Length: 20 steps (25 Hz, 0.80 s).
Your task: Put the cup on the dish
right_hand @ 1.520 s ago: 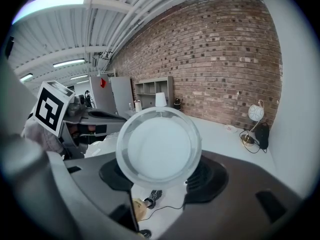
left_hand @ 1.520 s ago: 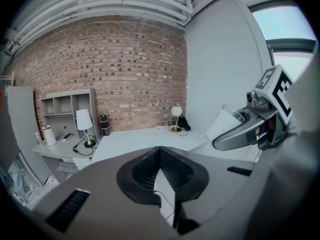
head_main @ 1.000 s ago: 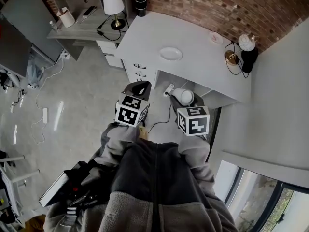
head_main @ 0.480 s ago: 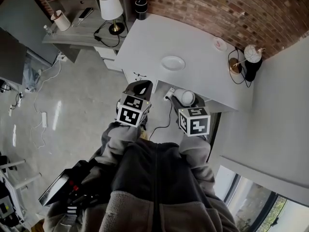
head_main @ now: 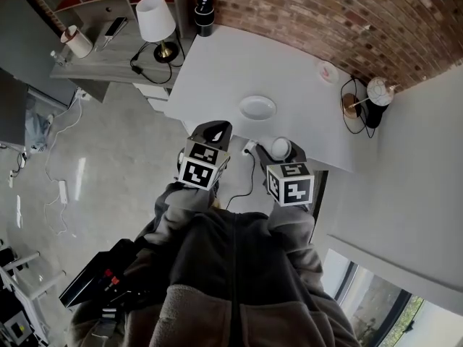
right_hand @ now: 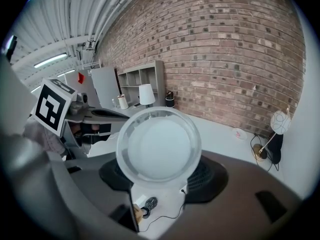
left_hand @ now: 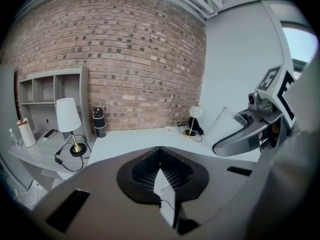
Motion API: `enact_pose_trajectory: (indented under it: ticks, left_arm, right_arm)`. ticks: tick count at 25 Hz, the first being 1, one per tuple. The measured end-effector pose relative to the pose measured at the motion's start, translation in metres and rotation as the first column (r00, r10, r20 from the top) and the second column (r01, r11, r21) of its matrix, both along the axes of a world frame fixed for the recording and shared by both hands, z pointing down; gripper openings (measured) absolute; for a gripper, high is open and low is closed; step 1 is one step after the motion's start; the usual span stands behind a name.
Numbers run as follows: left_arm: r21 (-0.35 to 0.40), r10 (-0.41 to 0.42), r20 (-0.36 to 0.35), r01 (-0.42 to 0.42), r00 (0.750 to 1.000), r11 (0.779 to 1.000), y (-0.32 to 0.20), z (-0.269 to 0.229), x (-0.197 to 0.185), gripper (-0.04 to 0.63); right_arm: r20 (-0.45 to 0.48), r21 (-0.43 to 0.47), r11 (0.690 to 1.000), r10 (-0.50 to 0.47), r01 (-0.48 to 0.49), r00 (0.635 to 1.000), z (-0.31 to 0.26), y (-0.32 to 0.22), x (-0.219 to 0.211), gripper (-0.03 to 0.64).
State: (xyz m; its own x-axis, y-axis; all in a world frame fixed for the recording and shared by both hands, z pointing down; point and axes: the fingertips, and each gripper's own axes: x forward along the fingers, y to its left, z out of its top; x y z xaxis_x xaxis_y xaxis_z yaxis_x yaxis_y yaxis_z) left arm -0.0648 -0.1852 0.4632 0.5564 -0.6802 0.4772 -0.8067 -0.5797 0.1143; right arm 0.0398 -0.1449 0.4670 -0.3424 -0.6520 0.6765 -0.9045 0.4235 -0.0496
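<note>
Since the earlier frames, the white table (head_main: 217, 71) and the dish (head_main: 257, 108) on it have drawn closer to both grippers in the head view, and the lamp (head_main: 155, 16) on the side desk has slid toward the upper left; we read this as an approach to the table with the load in hand. The cup (right_hand: 159, 151) is off the table, carried in the right gripper (head_main: 280, 152), whose jaws are closed on its sides. One round end of the cup faces the right gripper view, so it lies along the line of the jaws and not upright; we judge that it must be brought upright before it is set down. In the head view the cup stands at the near edge of the table, with the dish further in and apart from it. The dish is bare and lies flat near the middle of the table, with open surface all round it. The left gripper (head_main: 211, 130) rides level with the right one, just beside it, jaws closed on nothing. We judge it is held clear so that it does not cross the path of the cup.
</note>
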Motion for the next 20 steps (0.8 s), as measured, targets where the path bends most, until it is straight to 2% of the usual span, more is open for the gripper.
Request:
enact_pose_trajectory:
  ticks: [10,20]
  left_arm:
    - [-0.087,0.037,0.010,-0.036,0.999,0.996,-0.046,0.032,-0.002,0.005]
    - [-0.170,0.005,0.062,0.006,0.998,0.985,-0.073,0.076,0.022,0.005]
  right_arm:
    - [-0.006,-0.065,0.997,0.030,-0.030,1.000,0.021,-0.050,-0.001,0.255]
    - [0.043,-0.124,0.991,-0.047,0.052,0.998,0.061,-0.077,0.013,0.255]
